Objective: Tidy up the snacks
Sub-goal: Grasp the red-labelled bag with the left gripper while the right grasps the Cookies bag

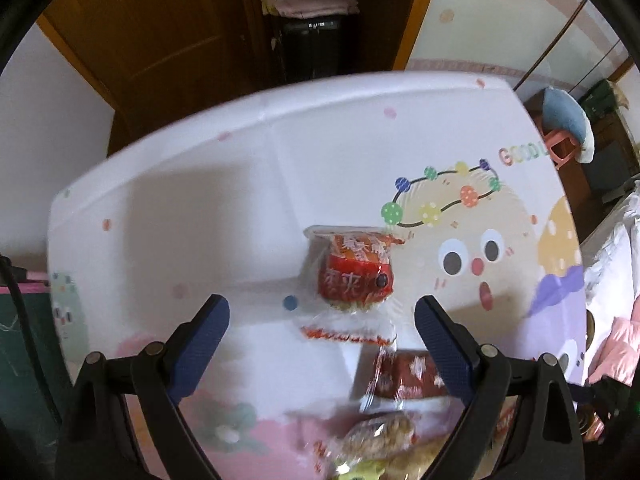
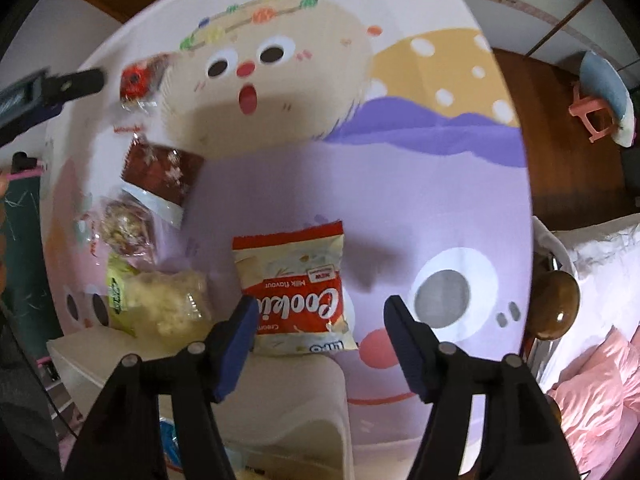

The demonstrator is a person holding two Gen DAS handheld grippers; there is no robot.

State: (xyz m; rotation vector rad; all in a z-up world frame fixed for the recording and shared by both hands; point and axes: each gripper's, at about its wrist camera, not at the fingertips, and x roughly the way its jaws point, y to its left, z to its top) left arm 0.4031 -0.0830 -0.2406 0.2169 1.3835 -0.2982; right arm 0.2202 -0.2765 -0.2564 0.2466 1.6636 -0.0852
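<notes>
Several snack packets lie on a cartoon-print tablecloth [image 1: 500, 280]. My left gripper [image 1: 322, 306] points down, open, its blue pads either side of a red packet [image 1: 354, 280] without touching it. A dark red packet [image 1: 408, 376] and a clear bag of brown pieces [image 1: 376, 432] lie nearer. My right gripper [image 2: 322, 304] hangs open above a red-and-cream cookie packet [image 2: 296, 280]; the left finger overlaps the packet's edge in the picture. The right wrist view also shows the dark red packet [image 2: 160, 172], the clear bag [image 2: 126, 224], a yellow bag [image 2: 160, 300] and the left gripper's finger [image 2: 80, 82].
A white container [image 2: 300, 400] stands below the right gripper at the table's near side. A pink stool with a blue cushion [image 2: 600, 92] is on the wooden floor beyond the table's right edge. A bed with pink bedding [image 2: 600, 380] and a wooden knob [image 2: 554, 304] lie close on the right.
</notes>
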